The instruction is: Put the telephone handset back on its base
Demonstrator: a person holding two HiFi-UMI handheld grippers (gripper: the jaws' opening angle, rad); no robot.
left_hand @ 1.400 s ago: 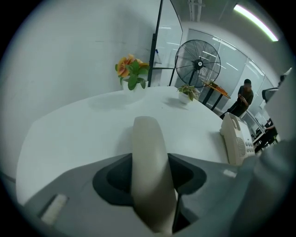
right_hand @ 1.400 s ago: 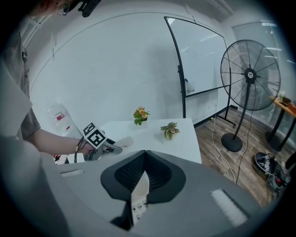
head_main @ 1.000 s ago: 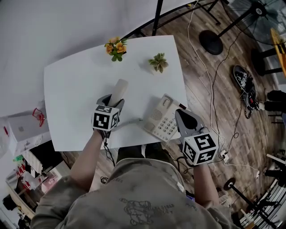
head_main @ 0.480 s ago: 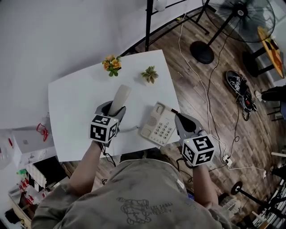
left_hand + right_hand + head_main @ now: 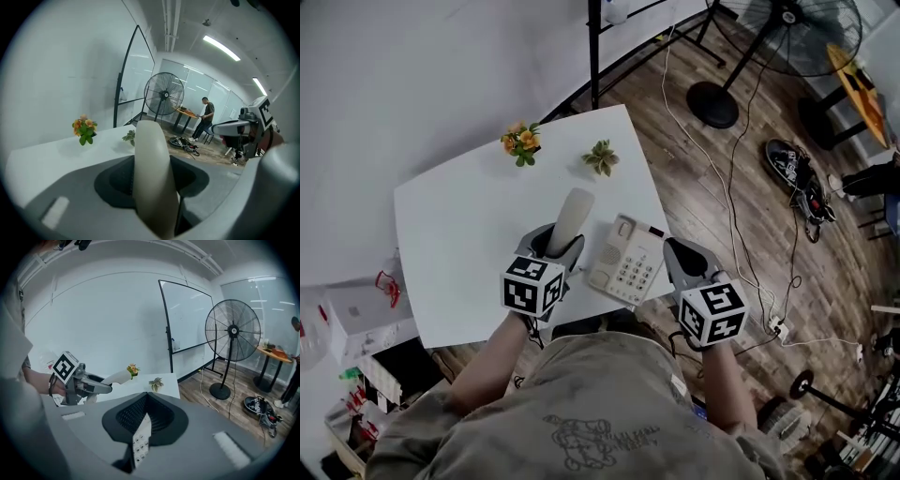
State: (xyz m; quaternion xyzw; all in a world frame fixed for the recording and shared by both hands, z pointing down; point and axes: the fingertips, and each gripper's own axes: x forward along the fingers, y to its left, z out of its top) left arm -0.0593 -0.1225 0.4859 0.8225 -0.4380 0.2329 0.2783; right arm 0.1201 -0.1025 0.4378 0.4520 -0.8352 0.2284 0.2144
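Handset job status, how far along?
Done: handset is lifted, clamped in the left gripper above the table. In hand: it hangs left of the base, not touching it. Left: lay it in the base's empty cradle and release. The right gripper is shut beside the base's right edge.

This looks like an open office or a lab room, not a home. The floor [image 5: 722, 234] is of wood planks, and loose cables [image 5: 731, 159] and a power strip [image 5: 776, 328] lie on it to the right. A whiteboard [image 5: 185, 317] on a black frame stands by the far white wall, with a large pedestal fan [image 5: 233, 331] near it. Long strip lights [image 5: 220, 47] hang from the ceiling, and glass partitions [image 5: 197, 89] close the far side, where a person [image 5: 206, 112] stands at an orange table [image 5: 186, 111]. The white surface [image 5: 459, 234] carries a telephone base [image 5: 627, 261] and two small plants [image 5: 519, 143].
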